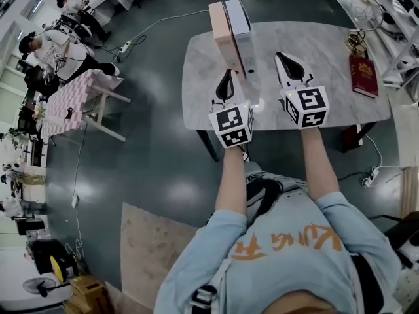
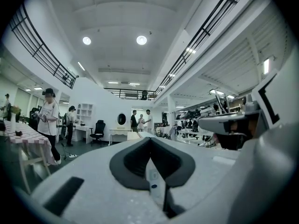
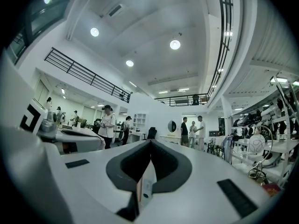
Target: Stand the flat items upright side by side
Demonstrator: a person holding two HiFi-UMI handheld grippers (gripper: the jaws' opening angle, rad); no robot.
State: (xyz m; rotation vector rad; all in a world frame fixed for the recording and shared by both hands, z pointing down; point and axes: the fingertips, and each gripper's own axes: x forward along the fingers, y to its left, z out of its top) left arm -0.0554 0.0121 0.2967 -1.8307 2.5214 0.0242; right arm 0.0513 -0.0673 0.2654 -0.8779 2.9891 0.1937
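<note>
Both claws point level across the bench [image 1: 327, 103] with nothing in them. The left claw [image 1: 226, 76] has its jaws pressed together on air, and the right claw [image 1: 283, 59] is the same, shut and empty.

Two flat items already stand on edge at the far left part of the bench: a pink box [image 1: 221, 34] and a white box [image 1: 239, 31], touching face to face. Their broad sides face left and right, and their long edges run away from the person. The left claw's tip sits just short of the white box's near end.

What counts now, I'd say, is the red book [image 1: 363, 76]. It lies flat, cover up, near the bench's right edge and well apart from the upright pair. It is off to the right of the right claw, so that hand is clearly the nearer one. Its long axis runs away from the person, roughly parallel to the way the claws point. From here I can't make out which side its spine is on.

To join the row, I'd guess it has to be tipped onto an edge and carried left across the bench to stand beside the white box.
</note>
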